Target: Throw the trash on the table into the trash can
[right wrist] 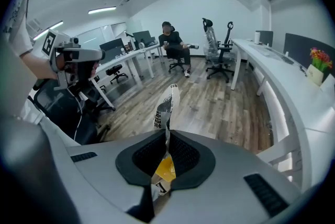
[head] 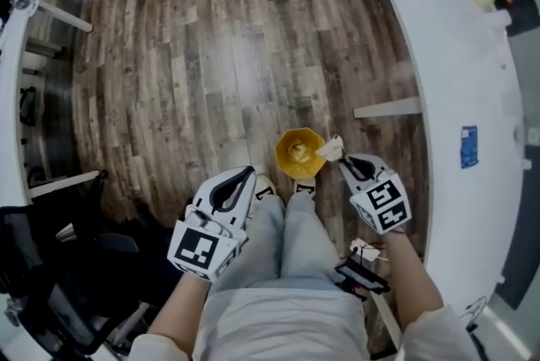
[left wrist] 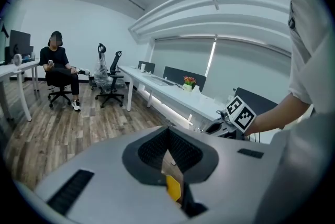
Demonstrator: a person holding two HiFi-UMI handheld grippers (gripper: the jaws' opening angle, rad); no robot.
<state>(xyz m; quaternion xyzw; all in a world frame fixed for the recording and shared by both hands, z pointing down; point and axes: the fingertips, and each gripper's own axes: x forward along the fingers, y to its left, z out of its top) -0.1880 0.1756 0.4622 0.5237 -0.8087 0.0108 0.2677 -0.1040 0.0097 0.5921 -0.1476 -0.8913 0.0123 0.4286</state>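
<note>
The right gripper (head: pixel 344 161) pinches a crumpled white paper wrapper (head: pixel 331 149) at three o'clock of the yellow plastic trash can (head: pixel 285 147). It is not dropped yet. The left gripper (head: pixel 245 178) is closed.

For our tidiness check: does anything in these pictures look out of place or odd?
Only the crumpled wrapper: it sticks out of the shut right hand-held gripper near the yellow trash can, not yet dropped in.
</note>
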